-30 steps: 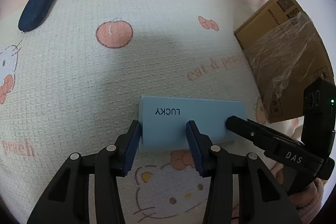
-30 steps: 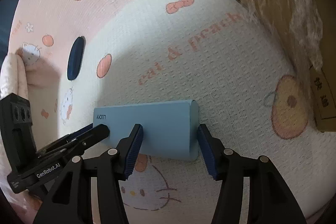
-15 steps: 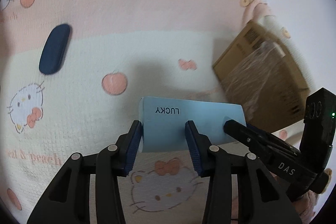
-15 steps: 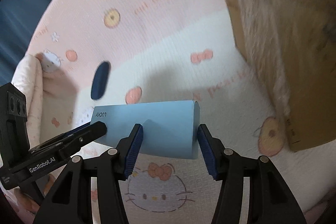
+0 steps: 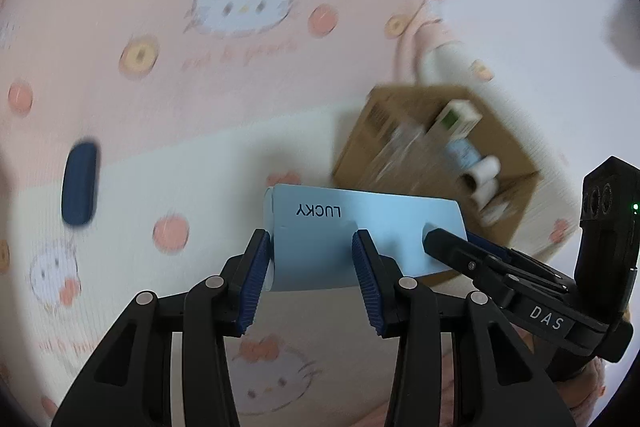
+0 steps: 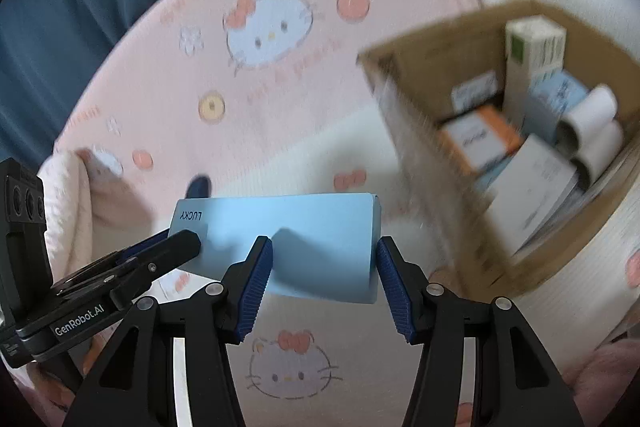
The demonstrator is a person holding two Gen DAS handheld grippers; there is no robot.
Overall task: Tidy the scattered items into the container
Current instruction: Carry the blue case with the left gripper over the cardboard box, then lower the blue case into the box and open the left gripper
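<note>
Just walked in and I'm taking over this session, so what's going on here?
A person is tidying up with two handheld claws. Both the left claw and the right claw grip the same light blue LUCKY box, one near each end, holding it above the Hello Kitty blanket. The open cardboard box, already holding several small cartons and paper rolls, sits ahead to the right. A dark blue oval case lies on the blanket.
</note>
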